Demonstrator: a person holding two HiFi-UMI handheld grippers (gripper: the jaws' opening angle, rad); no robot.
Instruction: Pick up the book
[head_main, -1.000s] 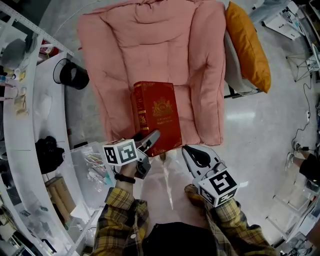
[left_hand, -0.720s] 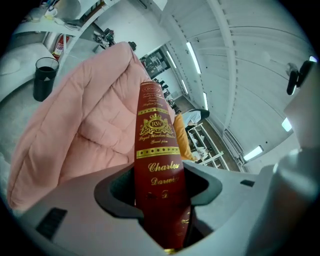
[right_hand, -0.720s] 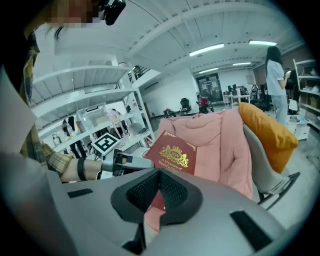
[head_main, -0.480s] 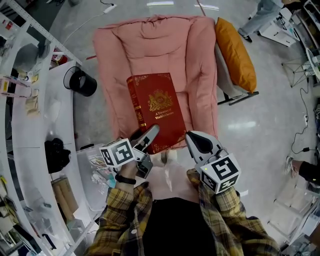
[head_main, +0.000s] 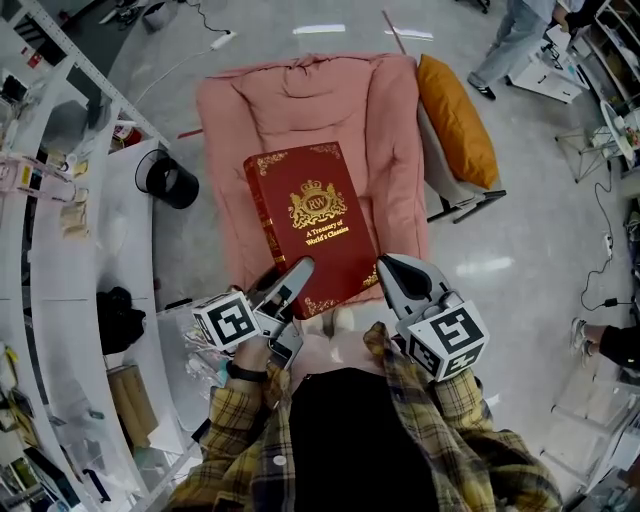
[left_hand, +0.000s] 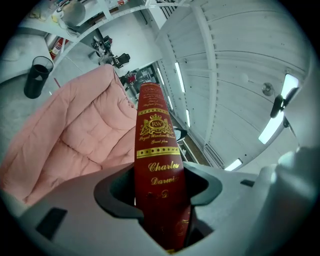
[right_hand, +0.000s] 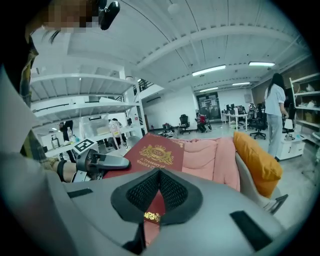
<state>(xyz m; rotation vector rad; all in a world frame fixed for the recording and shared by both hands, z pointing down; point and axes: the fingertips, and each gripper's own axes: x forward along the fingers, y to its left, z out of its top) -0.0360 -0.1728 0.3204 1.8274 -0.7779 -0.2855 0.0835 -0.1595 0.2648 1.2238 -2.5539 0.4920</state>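
A big red book (head_main: 310, 225) with gold print hangs in the air over a pink padded lounger (head_main: 300, 95), cover up. My left gripper (head_main: 292, 278) is shut on its near left corner, at the spine. In the left gripper view the spine (left_hand: 156, 160) runs up between the jaws of the left gripper (left_hand: 159, 192), pads pressed on both sides. My right gripper (head_main: 392, 272) is shut on the near right corner. In the right gripper view the red cover (right_hand: 157, 154) sits pinched between the mesh pads of the right gripper (right_hand: 157, 195), and the left gripper (right_hand: 102, 162) shows across the book.
An orange cushion (head_main: 455, 120) leans on a chair right of the lounger. A black bin (head_main: 168, 180) and a curved white bench (head_main: 60, 290) stand at the left, with a clear plastic box (head_main: 185, 345) by my left hand. A person (head_main: 510, 35) stands far right.
Both grippers have risen with the book in them. The book has come up off the pink lounger toward the head camera, and its cover now shows larger.
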